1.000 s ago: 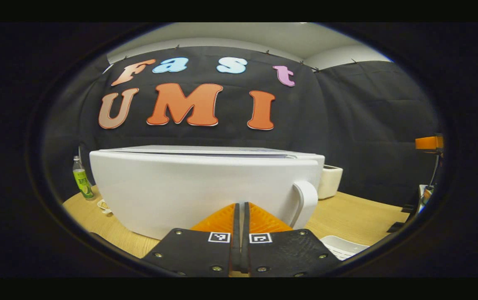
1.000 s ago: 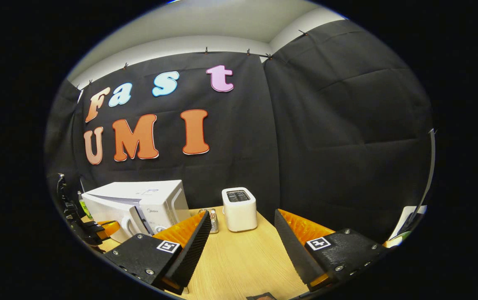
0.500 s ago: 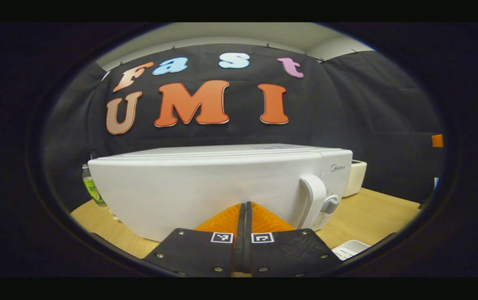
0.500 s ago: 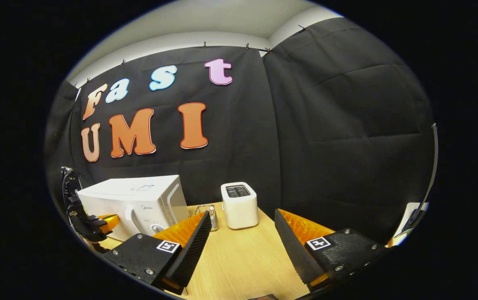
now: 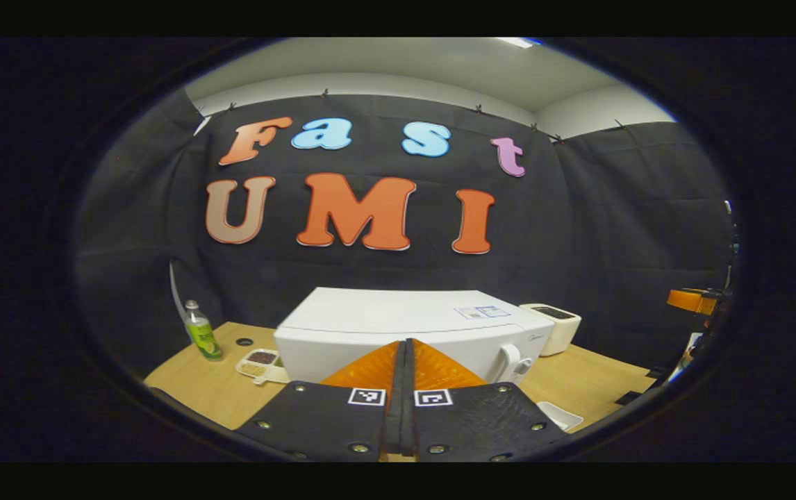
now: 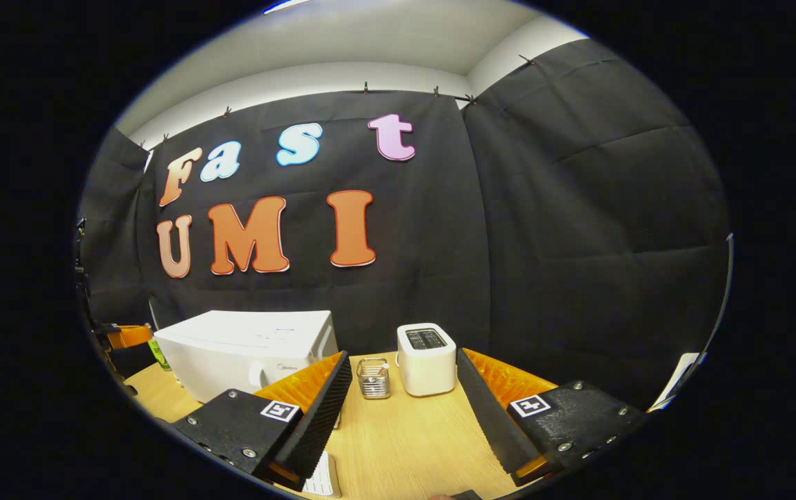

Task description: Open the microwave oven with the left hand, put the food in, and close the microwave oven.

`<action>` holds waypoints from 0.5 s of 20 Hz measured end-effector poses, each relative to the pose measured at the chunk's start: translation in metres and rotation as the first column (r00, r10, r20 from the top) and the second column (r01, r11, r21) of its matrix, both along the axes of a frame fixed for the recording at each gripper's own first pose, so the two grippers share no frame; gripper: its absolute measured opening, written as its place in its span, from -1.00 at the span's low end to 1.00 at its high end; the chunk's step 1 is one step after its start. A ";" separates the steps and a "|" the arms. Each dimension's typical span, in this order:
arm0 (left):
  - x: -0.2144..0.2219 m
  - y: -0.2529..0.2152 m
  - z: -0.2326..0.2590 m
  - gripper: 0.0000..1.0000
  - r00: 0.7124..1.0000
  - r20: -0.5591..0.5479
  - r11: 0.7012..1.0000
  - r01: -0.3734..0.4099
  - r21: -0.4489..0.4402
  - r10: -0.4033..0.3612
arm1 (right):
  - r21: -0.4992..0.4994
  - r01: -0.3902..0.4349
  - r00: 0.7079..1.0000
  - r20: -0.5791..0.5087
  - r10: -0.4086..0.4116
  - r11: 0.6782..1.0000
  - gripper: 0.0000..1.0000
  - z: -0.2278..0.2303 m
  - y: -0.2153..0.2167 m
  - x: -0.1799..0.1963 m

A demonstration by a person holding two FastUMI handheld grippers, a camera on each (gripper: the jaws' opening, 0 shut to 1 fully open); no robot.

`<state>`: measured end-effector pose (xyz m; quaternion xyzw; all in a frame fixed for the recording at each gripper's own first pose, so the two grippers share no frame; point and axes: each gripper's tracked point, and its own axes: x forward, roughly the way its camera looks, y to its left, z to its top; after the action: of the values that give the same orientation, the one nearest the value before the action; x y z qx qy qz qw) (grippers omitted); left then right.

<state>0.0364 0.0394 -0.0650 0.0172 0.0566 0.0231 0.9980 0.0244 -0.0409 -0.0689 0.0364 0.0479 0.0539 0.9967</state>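
Your left gripper (image 5: 405,347) is pressed closed, empty, microwave (image 5: 405,326) at 12; your right gripper (image 6: 403,389) gapes wide, empty.

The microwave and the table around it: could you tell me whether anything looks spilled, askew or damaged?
Nothing stands out. The microwave sits square with its door shut; the toaster, bottle and wire holder all stand upright on the table.

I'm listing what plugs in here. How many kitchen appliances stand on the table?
2: the white microwave oven at the table's middle, door shut, and a white toaster to its right by the black cloth. Others may sit out of view.
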 end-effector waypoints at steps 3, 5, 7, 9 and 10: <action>-0.038 0.046 0.031 -0.98 0.998 -0.007 0.997 -0.065 0.033 0.066 | -0.006 -0.021 1.000 0.020 0.021 1.000 0.89 0.016 0.013 -0.007; -0.063 0.070 0.052 -0.96 0.994 -0.001 0.993 -0.109 0.039 0.109 | -0.009 -0.037 0.999 0.031 0.037 0.999 0.89 0.026 0.023 -0.011; -0.089 0.085 0.074 -0.96 0.992 0.022 0.991 -0.127 0.043 0.126 | -0.006 -0.061 0.998 0.033 0.061 0.998 0.89 0.032 0.035 -0.016; -0.111 0.100 0.093 -0.40 0.989 0.037 0.987 -0.148 0.057 0.146 | -0.015 -0.076 0.996 0.041 0.077 0.997 0.89 0.036 0.043 -0.020; -0.121 0.107 0.098 0.15 0.985 0.038 0.983 -0.168 0.069 0.166 | -0.016 -0.083 0.995 0.045 0.084 0.996 0.89 0.039 0.047 -0.021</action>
<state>-0.0850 0.1466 0.0333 0.0479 0.0412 0.1090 0.9920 0.0035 0.0064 -0.0296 0.0261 0.0273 0.0960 0.9947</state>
